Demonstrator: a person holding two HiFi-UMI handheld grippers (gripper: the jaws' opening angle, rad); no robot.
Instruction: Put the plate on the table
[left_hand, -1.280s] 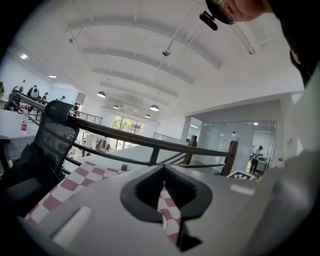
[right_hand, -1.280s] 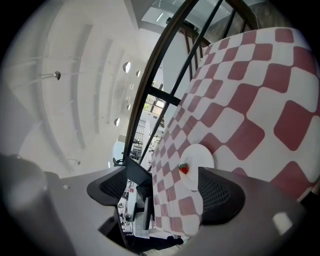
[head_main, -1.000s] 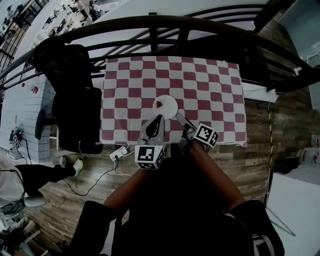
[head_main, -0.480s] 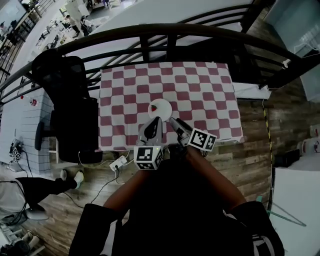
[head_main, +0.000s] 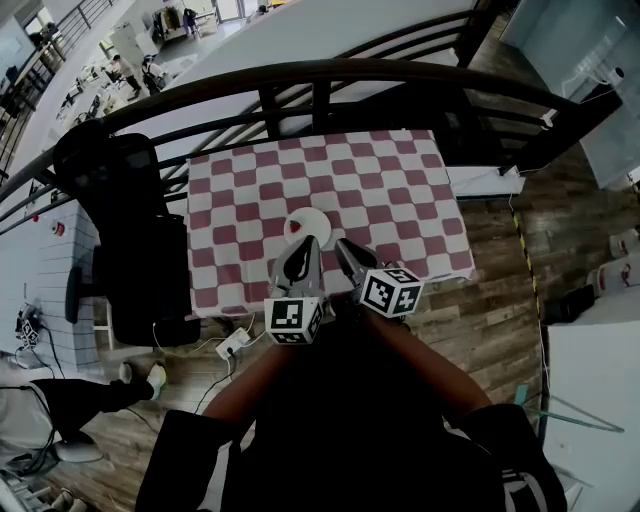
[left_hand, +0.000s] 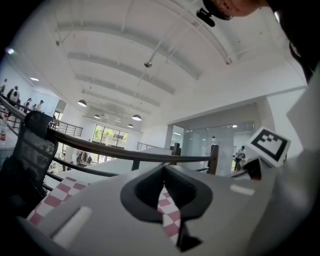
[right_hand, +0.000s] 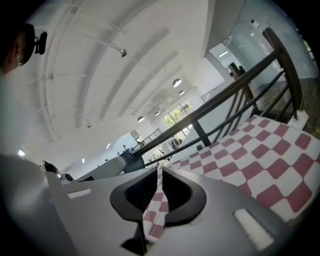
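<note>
A small white plate (head_main: 311, 228) lies on the red-and-white checked table (head_main: 400, 200) near its front edge, with a small red thing (head_main: 293, 227) on its left side. Both grippers hover just in front of the plate, apart from it. My left gripper (head_main: 310, 243) has its jaws together and holds nothing; in the left gripper view its tips (left_hand: 163, 169) meet over the checked cloth (left_hand: 55, 197). My right gripper (head_main: 340, 244) is closing, with nothing between its jaws; in the right gripper view (right_hand: 160, 169) only the cloth (right_hand: 260, 155) shows through the thin slit.
A dark curved railing (head_main: 320, 75) runs behind the table. A black office chair (head_main: 105, 165) and a dark cabinet (head_main: 150, 270) stand to the left. A white power strip (head_main: 235, 343) with cables lies on the wooden floor below the table's front left corner.
The right gripper's jaws have come together and it has swung in closer beside the left one. The plate stays where it was on the table. The head view has shifted.
</note>
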